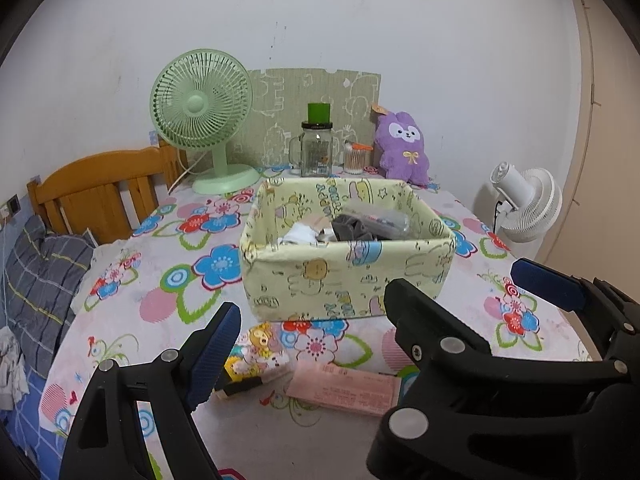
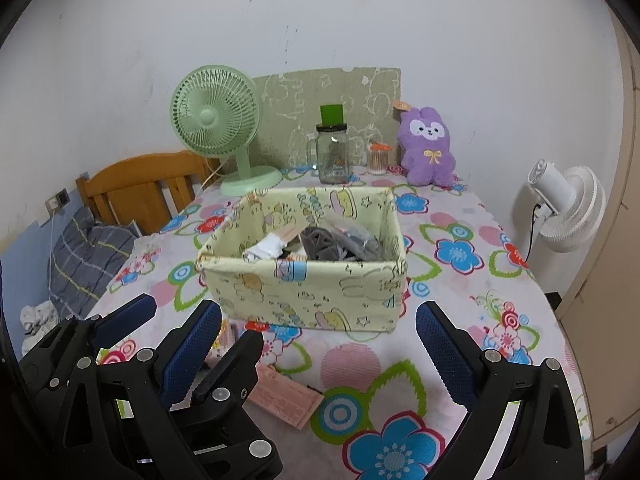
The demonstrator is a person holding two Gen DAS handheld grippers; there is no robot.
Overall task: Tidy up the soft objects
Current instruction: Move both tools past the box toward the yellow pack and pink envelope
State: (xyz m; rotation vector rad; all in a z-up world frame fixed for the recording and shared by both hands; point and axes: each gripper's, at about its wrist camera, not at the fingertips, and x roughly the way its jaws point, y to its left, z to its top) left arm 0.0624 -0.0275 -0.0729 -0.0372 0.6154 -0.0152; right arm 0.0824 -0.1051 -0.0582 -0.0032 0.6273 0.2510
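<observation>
left wrist: pink packet [image 1: 345, 392] lies crosswise before both claws [image 1: 308, 344], spread empty.

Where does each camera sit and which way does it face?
Left wrist: on the left tool, angled down at the fabric storage box; the right tool's finger shows too.
Right wrist: on the right tool, facing the same box; the left tool shows at lower left.
Shared: box, green desk fan, purple plush toy.
</observation>
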